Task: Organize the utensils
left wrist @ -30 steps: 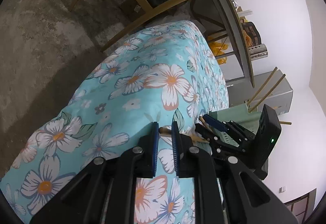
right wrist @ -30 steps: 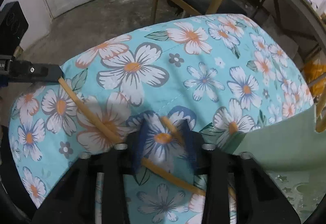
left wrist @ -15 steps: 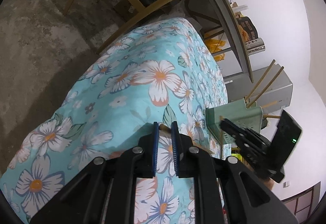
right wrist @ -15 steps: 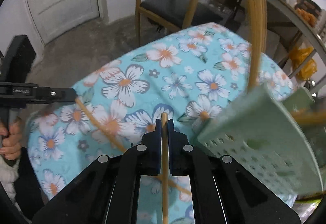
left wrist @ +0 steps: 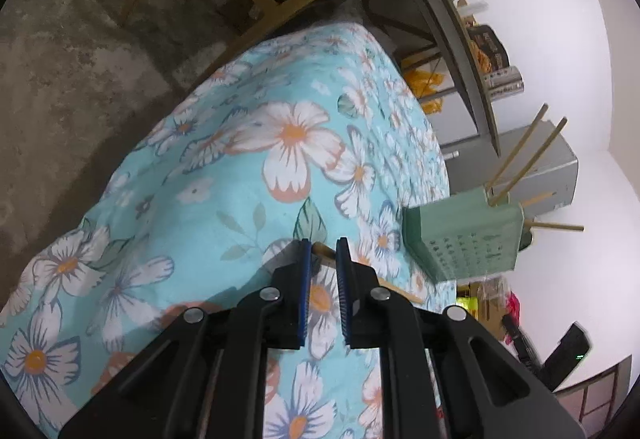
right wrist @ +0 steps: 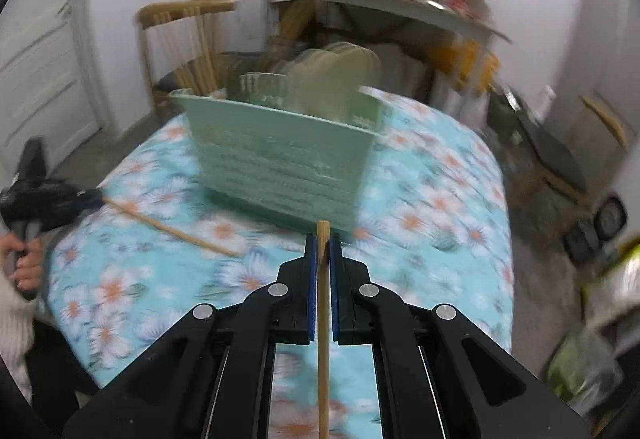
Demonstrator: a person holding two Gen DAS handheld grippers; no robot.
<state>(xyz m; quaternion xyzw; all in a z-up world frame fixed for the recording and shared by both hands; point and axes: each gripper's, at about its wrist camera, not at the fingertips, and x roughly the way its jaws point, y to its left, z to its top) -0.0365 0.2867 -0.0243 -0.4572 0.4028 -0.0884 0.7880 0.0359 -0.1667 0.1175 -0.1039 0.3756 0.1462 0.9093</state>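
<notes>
Between the right gripper's (right wrist: 323, 245) fingers, one chopstick (right wrist: 323, 319) is clamped, just before the green holder (right wrist: 280, 159) on the flowered counter (right wrist: 420, 199). Step in hand: carry to holder; next, tip it upright over the rim. The left gripper (left wrist: 323, 251) fingers sit nearly together around a second chopstick (left wrist: 325, 251).
</notes>
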